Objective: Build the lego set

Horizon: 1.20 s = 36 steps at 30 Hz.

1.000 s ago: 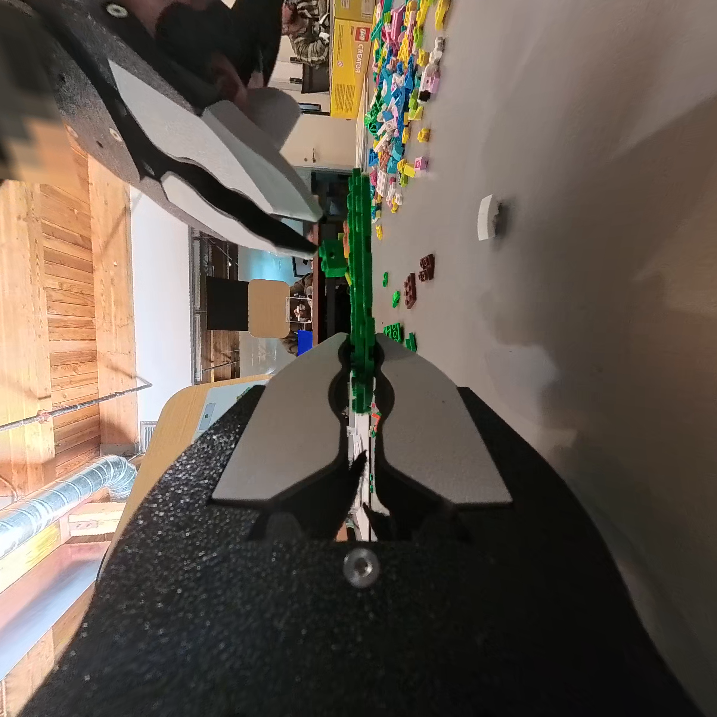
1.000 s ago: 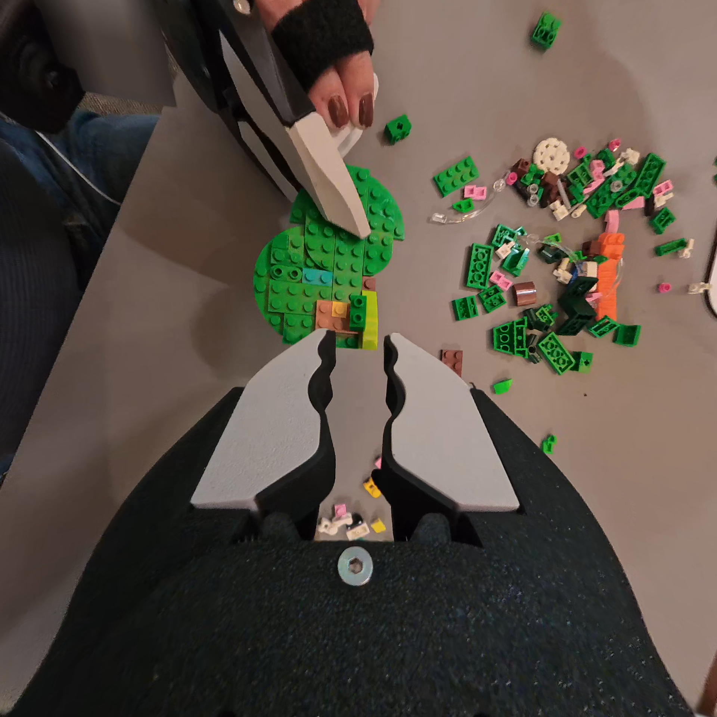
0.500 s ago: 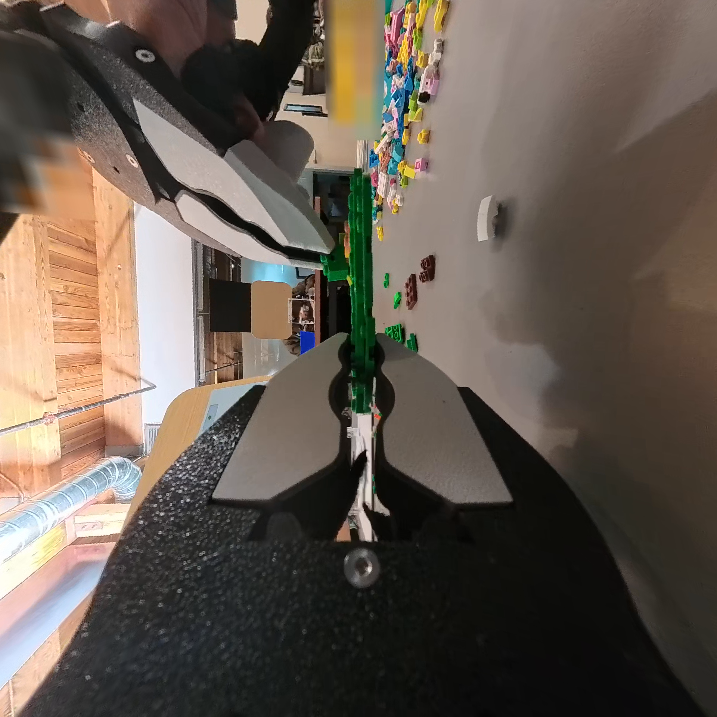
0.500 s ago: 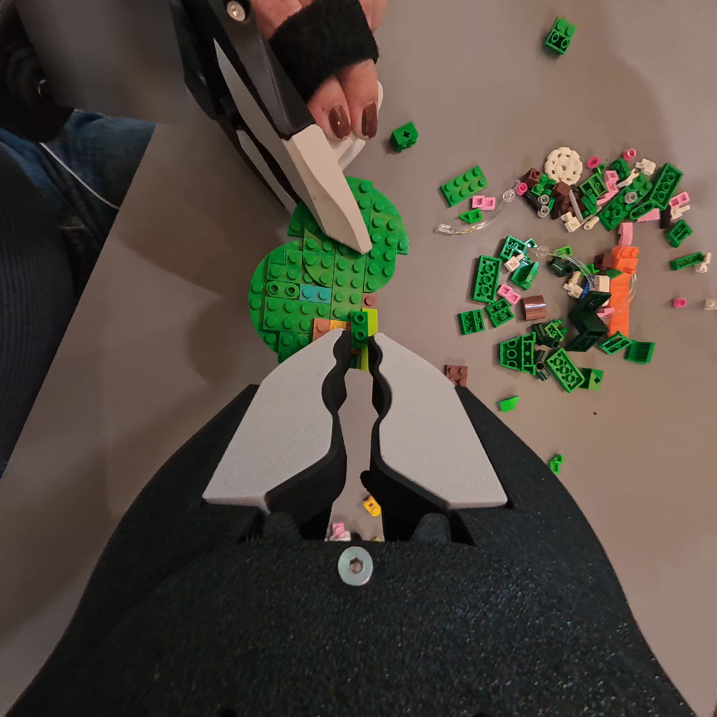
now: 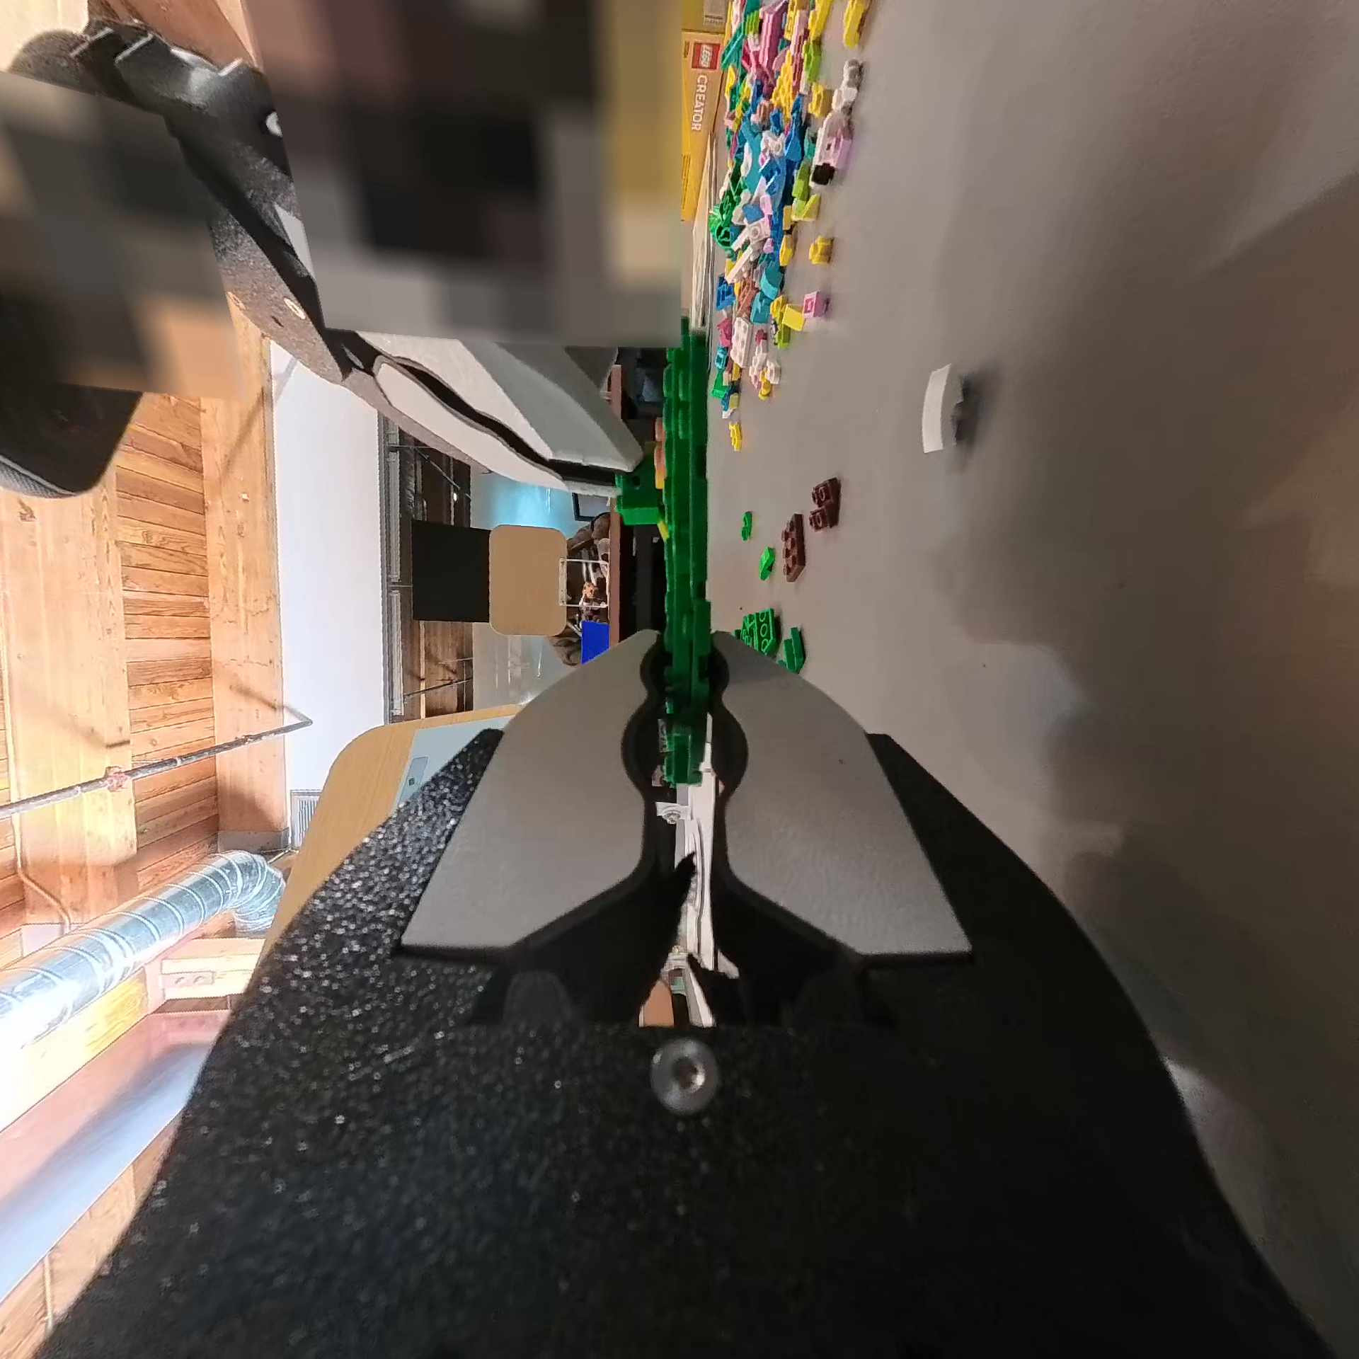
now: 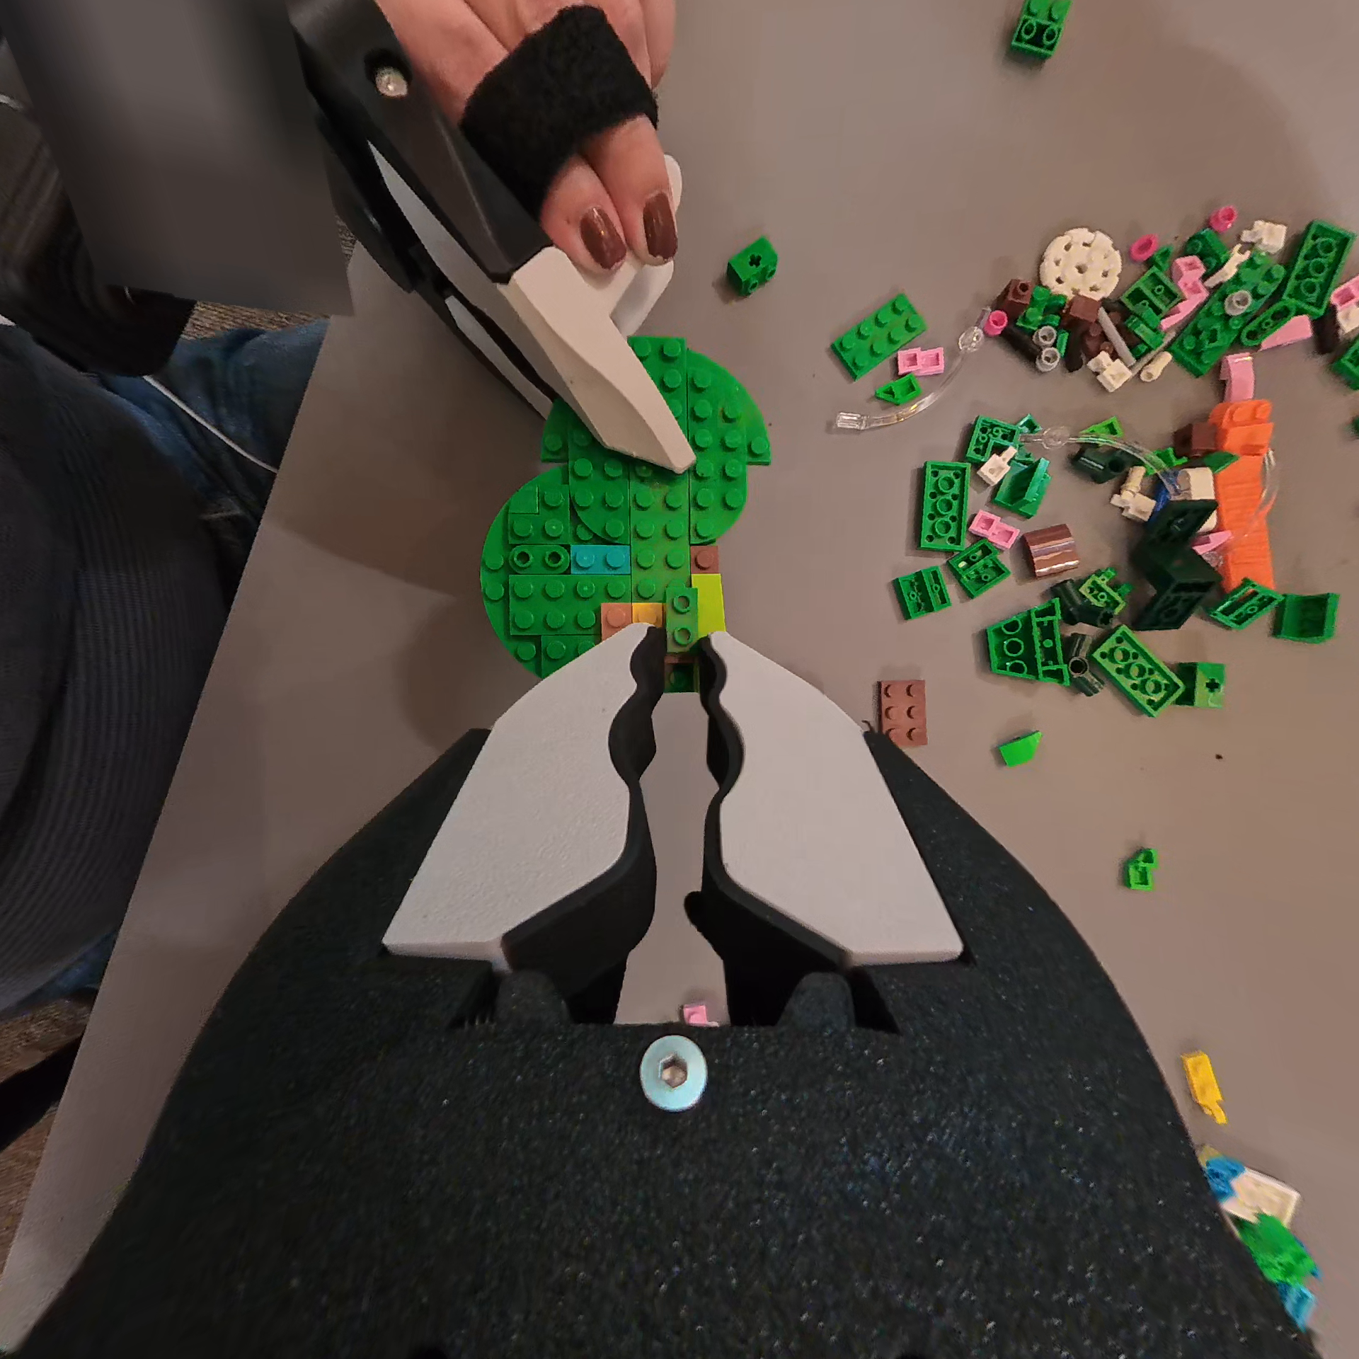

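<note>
A flat green plate assembly (image 6: 610, 515) with brown, orange, lime and teal tiles is held just above the grey table (image 6: 809, 147). My left gripper (image 5: 687, 647) is shut on its far edge; the assembly shows edge-on (image 5: 687, 559) between the fingers. In the right wrist view its upper finger (image 6: 603, 382) lies over the studs, with a hand on it. My right gripper (image 6: 680, 640) is at the near edge, its jaws closed on a small green brick (image 6: 682, 614) standing on the assembly. That brick (image 5: 636, 500) also shows in the left wrist view.
A heap of loose green, pink, brown and orange bricks (image 6: 1176, 515) lies at the right. A brown plate (image 6: 903, 712) sits near my right finger. The table edge and a person's legs (image 6: 110, 551) are at the left. A colourful brick pile (image 5: 772, 184) and yellow box (image 5: 698, 110) lie farther off. My hands' fingertips stand some 5 centimetres from each other.
My right gripper has moved forward to the assembly's near edge and closed from open onto the small green brick. My left gripper has kept its hold on the assembly.
</note>
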{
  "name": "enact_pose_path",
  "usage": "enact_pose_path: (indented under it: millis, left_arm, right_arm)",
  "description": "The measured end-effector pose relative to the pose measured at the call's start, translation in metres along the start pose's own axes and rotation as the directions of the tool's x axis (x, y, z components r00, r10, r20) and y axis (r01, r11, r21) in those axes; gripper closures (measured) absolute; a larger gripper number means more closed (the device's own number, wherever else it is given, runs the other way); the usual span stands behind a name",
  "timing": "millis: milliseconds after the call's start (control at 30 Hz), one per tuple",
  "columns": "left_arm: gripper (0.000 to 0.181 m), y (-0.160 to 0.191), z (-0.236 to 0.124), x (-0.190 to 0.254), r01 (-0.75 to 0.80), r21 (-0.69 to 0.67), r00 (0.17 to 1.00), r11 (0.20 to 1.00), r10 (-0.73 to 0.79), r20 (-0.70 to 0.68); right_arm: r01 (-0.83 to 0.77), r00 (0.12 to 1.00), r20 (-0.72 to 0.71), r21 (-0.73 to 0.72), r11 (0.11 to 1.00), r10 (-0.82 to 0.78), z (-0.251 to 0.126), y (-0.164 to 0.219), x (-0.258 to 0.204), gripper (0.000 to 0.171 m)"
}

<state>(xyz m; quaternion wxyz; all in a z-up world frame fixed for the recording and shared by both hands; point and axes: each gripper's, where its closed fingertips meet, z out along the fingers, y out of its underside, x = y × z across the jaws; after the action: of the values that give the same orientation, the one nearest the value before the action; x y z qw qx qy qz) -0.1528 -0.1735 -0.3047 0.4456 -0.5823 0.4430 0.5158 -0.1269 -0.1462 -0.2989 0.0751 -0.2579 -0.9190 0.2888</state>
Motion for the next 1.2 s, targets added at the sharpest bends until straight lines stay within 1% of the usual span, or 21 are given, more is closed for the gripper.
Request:
enact_pose_path:
  millis: [167,233,300,367,400,467,500,533,567,633,667,700,733,800,900,1000,1200]
  left_arm:
    - [0.173,0.000,0.000,0.001,0.006,0.002,1.000,1.000,-0.006,-0.005]
    - [0.173,0.000,0.000,0.001,0.006,-0.001,1.000,1.000,-0.006,-0.008]
    - [0.174,0.001,0.000,0.001,0.015,-0.002,1.000,1.000,-0.015,-0.010]
    - [0.174,0.003,0.001,0.002,0.027,-0.009,0.999,1.000,-0.027,-0.018]
    - [0.173,0.003,0.001,0.001,0.030,-0.011,0.999,0.999,-0.030,-0.017]
    - [0.173,0.004,0.001,0.001,0.040,-0.013,0.999,0.999,-0.040,-0.016]
    - [0.173,0.004,0.001,0.000,0.045,-0.014,0.999,0.999,-0.045,-0.015]
    - [0.173,0.005,0.001,0.000,0.049,-0.016,0.999,0.999,-0.050,-0.016]
    - [0.173,0.005,0.001,0.000,0.054,-0.015,0.998,0.998,-0.054,-0.015]
    - [0.173,0.005,0.001,0.000,0.061,-0.014,0.998,0.998,-0.061,-0.015]
    - [0.173,0.005,0.001,0.000,0.062,-0.014,0.998,0.998,-0.062,-0.016]
    - [0.173,0.005,0.001,0.000,0.062,-0.014,0.998,0.998,-0.062,-0.016]
    - [0.174,0.005,0.001,0.000,0.062,-0.013,0.998,0.998,-0.062,-0.018]
    - [0.173,0.004,0.001,0.000,0.061,-0.012,0.998,0.998,-0.061,-0.020]
    - [0.173,0.004,0.000,0.001,0.063,-0.011,0.998,0.998,-0.063,-0.024]
    - [0.173,0.004,0.001,0.002,0.068,-0.010,0.997,0.998,-0.068,-0.031]
    - [0.174,0.004,0.001,0.005,0.061,-0.014,0.997,0.998,-0.062,-0.049]
  right_arm:
    - [0.016,1.000,-0.006,-0.006,1.000,-0.016,0.000,0.000,-0.001,0.161]
    - [0.018,1.000,-0.011,-0.011,1.000,-0.018,0.000,0.001,-0.001,0.157]
    - [0.020,0.999,-0.029,-0.019,1.000,-0.020,-0.003,0.003,0.000,0.148]
    - [0.040,0.997,-0.061,0.008,0.999,-0.039,-0.010,0.002,-0.001,0.139]
    - [0.065,0.994,-0.085,0.033,0.997,-0.062,-0.014,0.002,-0.002,0.130]
    - [0.166,0.969,-0.194,0.062,0.984,-0.151,-0.018,0.003,-0.001,0.103]
    - [0.242,0.937,-0.272,0.058,0.969,-0.218,-0.017,0.005,0.000,0.091]
    - [0.327,0.886,-0.357,0.033,0.944,-0.295,-0.016,0.008,0.001,0.083]
    - [0.411,0.815,-0.441,-0.017,0.911,-0.376,-0.013,0.011,0.002,0.079]
    - [0.544,0.605,-0.594,-0.177,0.820,-0.530,-0.010,0.016,0.009,0.075]
    - [0.588,0.498,-0.638,-0.249,0.769,-0.587,-0.008,0.015,0.011,0.072]
    - [0.614,0.408,-0.666,-0.306,0.728,-0.624,-0.006,0.014,0.012,0.070]
    - [0.627,0.350,-0.679,-0.342,0.700,-0.645,-0.002,0.012,0.013,0.067]
    - [0.638,0.304,-0.690,-0.365,0.678,-0.657,0.008,0.009,0.013,0.069]
    - [0.653,0.258,-0.687,-0.394,0.647,-0.679,0.021,0.004,0.013,0.086]
    - [0.655,0.264,-0.684,-0.391,0.647,-0.680,0.030,0.003,0.015,0.097]
    - [0.659,0.293,-0.705,-0.341,0.671,-0.646,0.028,0.001,0.016,0.118]
